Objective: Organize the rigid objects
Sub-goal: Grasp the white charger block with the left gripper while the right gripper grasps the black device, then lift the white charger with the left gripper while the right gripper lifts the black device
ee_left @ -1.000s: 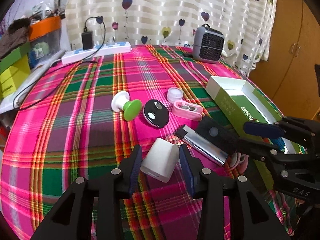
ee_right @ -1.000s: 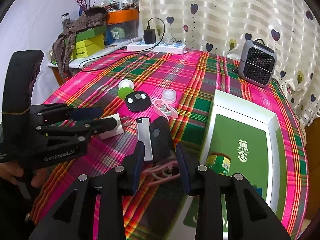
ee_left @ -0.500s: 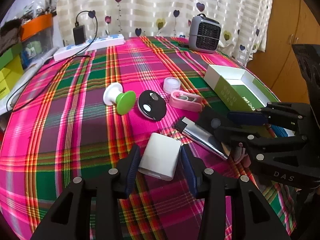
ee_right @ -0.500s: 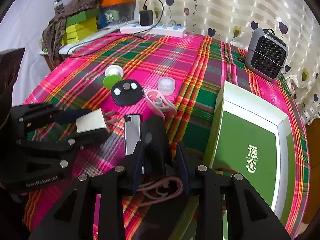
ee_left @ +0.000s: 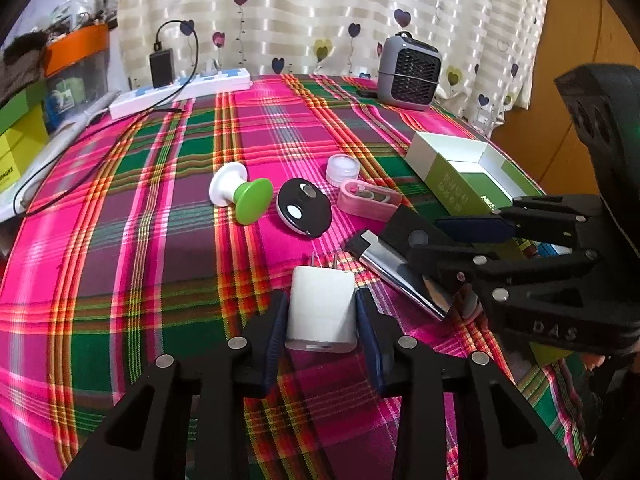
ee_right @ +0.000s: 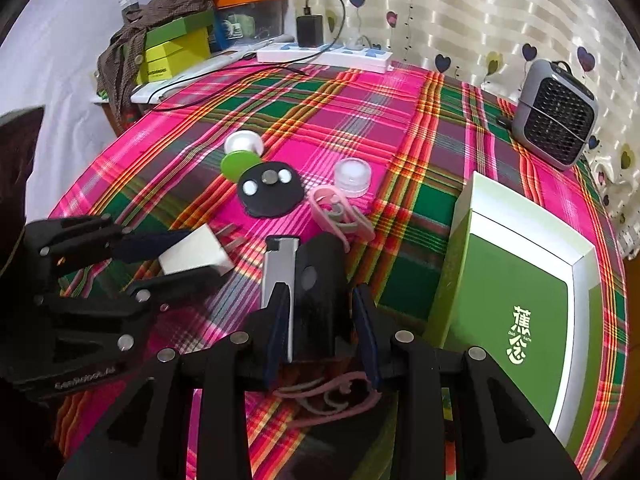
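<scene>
Round worktop (ee_left: 120, 240) under pink-and-green plaid cloth, heart-print curtain (ee_left: 320, 12) behind, grey mini fan (ee_left: 410, 72) and white power strip (ee_left: 180, 90) at far edge. Left tool (ee_left: 322, 316), just closing, clamped on white charger plug (ee_left: 322, 308) near front edge. Right tool (ee_right: 322, 320) clamped on black block (ee_right: 318, 296) beside green box (ee_right: 520, 304).

Both wrist cameras look steeply down, close; sharing the plaid tablecloth (ee_left: 160, 240).
</scene>
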Action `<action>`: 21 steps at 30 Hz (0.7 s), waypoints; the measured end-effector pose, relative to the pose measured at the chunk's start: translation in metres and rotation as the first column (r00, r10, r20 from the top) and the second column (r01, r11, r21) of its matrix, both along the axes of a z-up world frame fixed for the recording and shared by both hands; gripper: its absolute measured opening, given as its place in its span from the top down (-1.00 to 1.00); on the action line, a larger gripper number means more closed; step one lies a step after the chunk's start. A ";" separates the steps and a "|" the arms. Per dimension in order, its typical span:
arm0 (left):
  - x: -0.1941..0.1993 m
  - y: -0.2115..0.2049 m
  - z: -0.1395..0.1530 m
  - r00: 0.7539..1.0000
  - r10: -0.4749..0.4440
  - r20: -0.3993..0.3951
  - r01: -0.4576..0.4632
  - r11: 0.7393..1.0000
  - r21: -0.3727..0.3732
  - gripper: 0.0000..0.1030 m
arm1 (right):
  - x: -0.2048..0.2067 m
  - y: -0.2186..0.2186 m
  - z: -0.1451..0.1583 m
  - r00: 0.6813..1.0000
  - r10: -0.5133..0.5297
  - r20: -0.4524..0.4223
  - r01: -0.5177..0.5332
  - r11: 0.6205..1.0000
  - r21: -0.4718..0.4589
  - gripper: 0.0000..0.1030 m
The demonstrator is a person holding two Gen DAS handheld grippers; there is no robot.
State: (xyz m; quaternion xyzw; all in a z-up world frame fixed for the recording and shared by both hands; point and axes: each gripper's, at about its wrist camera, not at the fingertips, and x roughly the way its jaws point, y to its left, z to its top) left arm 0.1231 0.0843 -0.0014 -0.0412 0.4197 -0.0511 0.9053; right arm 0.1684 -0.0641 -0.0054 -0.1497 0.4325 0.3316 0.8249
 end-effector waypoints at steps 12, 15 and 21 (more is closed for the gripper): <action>0.000 0.000 0.000 1.000 0.000 0.000 0.000 1.000 -0.001 0.35 | -0.016 0.010 0.001 0.997 0.042 0.063 -0.039 0.998 -0.043 0.43; -0.002 0.000 0.000 1.000 0.003 0.002 -0.003 1.000 -0.002 0.35 | -0.022 0.010 0.002 0.995 0.045 0.092 -0.041 0.998 -0.050 0.43; -0.005 0.001 0.001 1.000 0.012 0.010 -0.012 1.000 -0.003 0.36 | -0.032 0.009 0.006 0.991 0.044 0.130 -0.039 0.998 -0.044 0.43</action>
